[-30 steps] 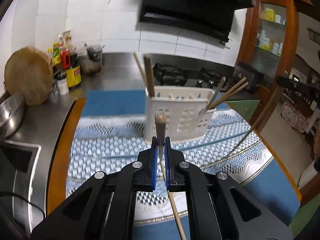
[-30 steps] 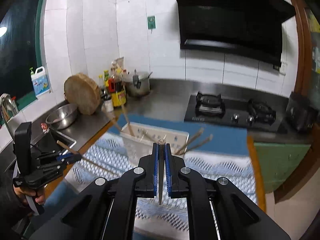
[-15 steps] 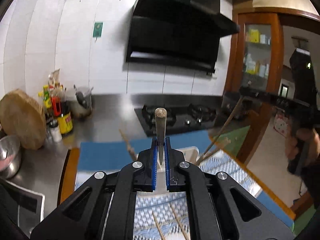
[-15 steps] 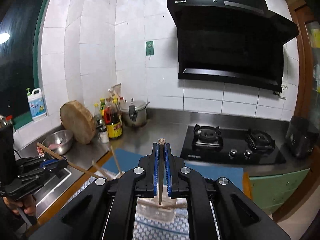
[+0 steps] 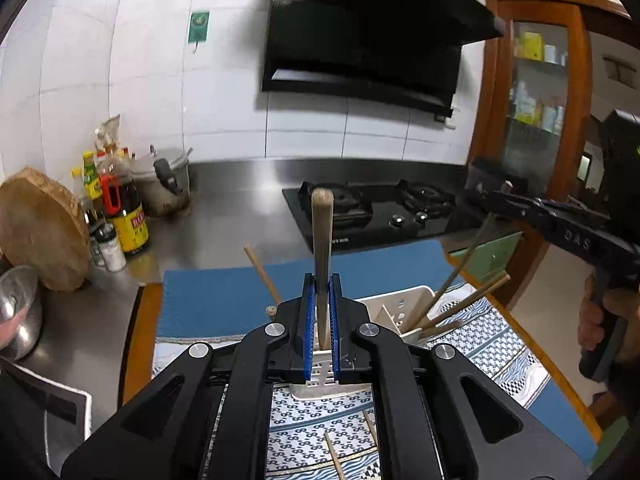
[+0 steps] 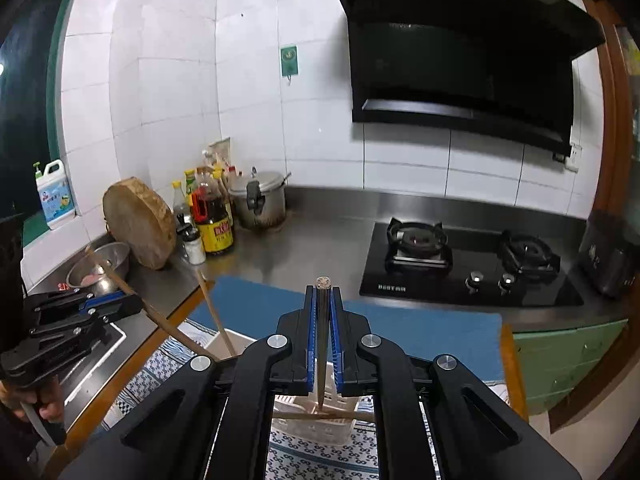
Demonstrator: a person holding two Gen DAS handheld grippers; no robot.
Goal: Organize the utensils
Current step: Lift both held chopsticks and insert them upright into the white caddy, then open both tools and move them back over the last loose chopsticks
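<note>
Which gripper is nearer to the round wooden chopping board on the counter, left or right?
Left. The left gripper is by the steel bowl, just before the chopping board; the right gripper is farther away, above the white utensil holder.

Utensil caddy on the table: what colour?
White, slotted plastic caddy; it shows best in the left wrist view.

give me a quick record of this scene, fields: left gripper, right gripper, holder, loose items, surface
left gripper: shut on a wooden chopstick
right gripper: shut on a dark chopstick
holder: white slotted utensil holder, several chopsticks leaning in it
loose items: chopsticks on cloth
surface: patterned cloth over blue mat
</note>
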